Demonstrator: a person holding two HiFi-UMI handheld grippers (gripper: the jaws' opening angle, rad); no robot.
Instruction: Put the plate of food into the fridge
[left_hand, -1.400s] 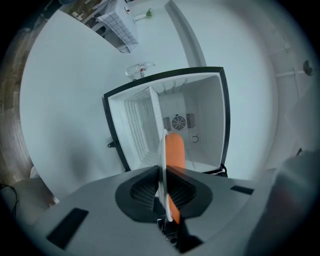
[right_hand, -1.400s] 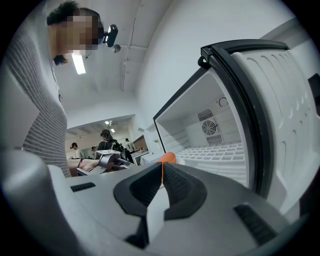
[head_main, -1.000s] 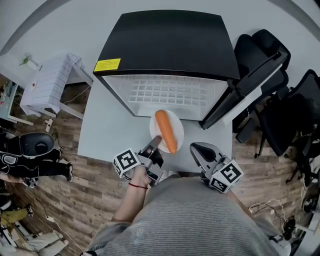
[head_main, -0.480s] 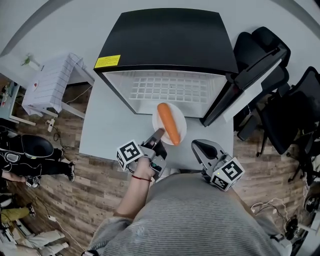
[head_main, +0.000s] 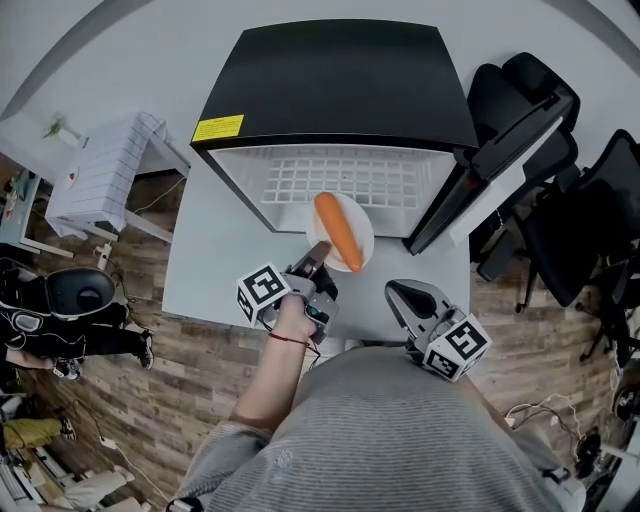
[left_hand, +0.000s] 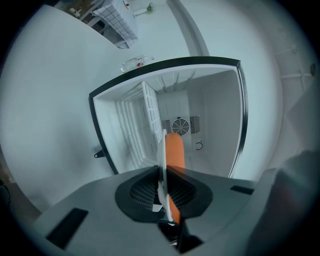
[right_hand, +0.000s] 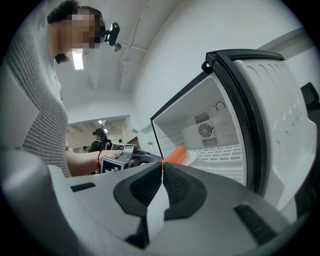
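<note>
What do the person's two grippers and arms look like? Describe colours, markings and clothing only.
Both the left gripper and the right gripper are grey, with dark ribbed pads. Each carries a white cube printed with black square markers. The person wears a grey ribbed top and a thin red band on the left wrist.

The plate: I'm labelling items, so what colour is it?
White; the plate shows best in the head view, beneath the orange food.

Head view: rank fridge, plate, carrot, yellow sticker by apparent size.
1. fridge
2. plate
3. carrot, roughly as long as the plate is wide, but much narrower
4. yellow sticker, somewhat smaller than the carrot
</note>
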